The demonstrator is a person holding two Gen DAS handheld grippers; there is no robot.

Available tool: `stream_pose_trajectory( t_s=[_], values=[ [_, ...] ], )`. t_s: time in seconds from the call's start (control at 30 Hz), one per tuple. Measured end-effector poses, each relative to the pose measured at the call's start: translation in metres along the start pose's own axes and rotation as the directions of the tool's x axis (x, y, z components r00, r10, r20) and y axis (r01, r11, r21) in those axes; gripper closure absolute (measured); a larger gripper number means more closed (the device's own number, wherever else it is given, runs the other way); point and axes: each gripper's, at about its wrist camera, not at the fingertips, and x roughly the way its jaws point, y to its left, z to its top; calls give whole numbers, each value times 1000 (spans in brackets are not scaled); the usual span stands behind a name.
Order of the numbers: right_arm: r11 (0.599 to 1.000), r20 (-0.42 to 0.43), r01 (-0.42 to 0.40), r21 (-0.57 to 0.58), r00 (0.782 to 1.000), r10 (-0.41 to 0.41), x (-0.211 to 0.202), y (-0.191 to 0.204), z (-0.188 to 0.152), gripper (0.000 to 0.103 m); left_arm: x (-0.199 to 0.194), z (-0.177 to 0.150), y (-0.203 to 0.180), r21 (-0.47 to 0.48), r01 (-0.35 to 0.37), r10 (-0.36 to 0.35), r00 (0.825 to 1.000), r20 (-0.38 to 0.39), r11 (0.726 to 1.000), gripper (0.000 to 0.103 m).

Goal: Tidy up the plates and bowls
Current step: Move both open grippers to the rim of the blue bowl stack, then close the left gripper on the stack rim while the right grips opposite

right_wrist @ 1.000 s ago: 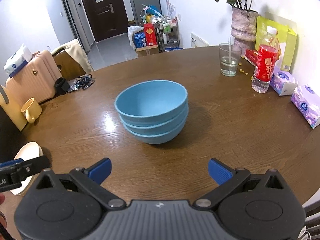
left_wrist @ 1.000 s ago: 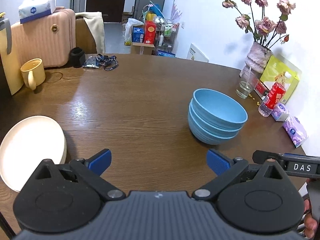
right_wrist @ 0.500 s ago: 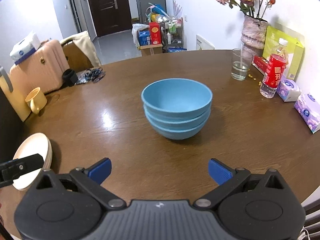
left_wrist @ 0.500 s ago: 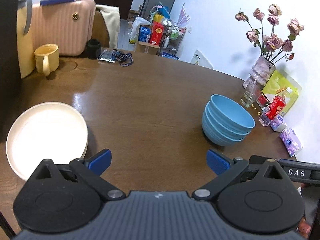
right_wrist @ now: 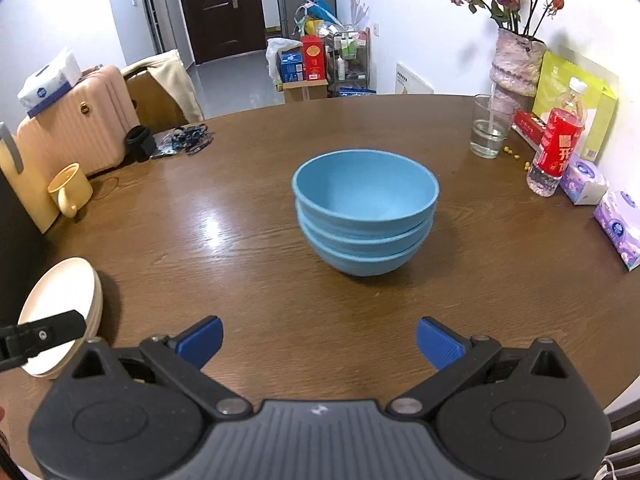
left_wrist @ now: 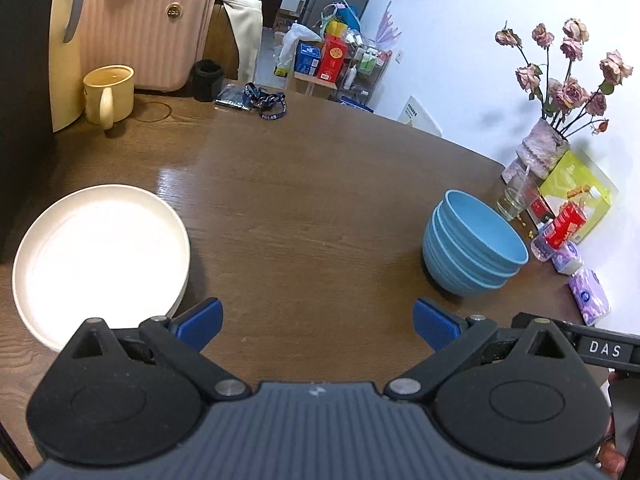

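A stack of three blue bowls (right_wrist: 365, 216) stands on the brown round table (right_wrist: 240, 240), ahead of my right gripper (right_wrist: 318, 342), which is open and empty. The stack also shows at the right in the left wrist view (left_wrist: 472, 244). A stack of cream plates (left_wrist: 100, 256) lies at the near left of the table, just left of my left gripper (left_wrist: 318, 324), which is open and empty. The plates show at the left edge in the right wrist view (right_wrist: 60, 304).
A yellow mug (left_wrist: 108, 94), a pink suitcase (left_wrist: 148, 36) and a lanyard (left_wrist: 260, 100) are at the far left. A glass (right_wrist: 490, 136), red bottle (right_wrist: 556, 148), flower vase (right_wrist: 516, 60) and tissue packs (right_wrist: 620, 228) line the right edge.
Both grippers have drawn back and turned a little left. The plates now show more fully in the left wrist view. The bowls sit farther from both grippers. Nothing was grasped.
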Motion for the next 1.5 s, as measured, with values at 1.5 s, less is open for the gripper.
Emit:
stream_pose_trajectory(
  t_s=[1.5],
  values=[
    [988, -149, -134, 73, 978, 144, 183, -159, 123, 10, 210, 81, -156, -46, -191, 176, 957, -232, 981, 0]
  ],
)
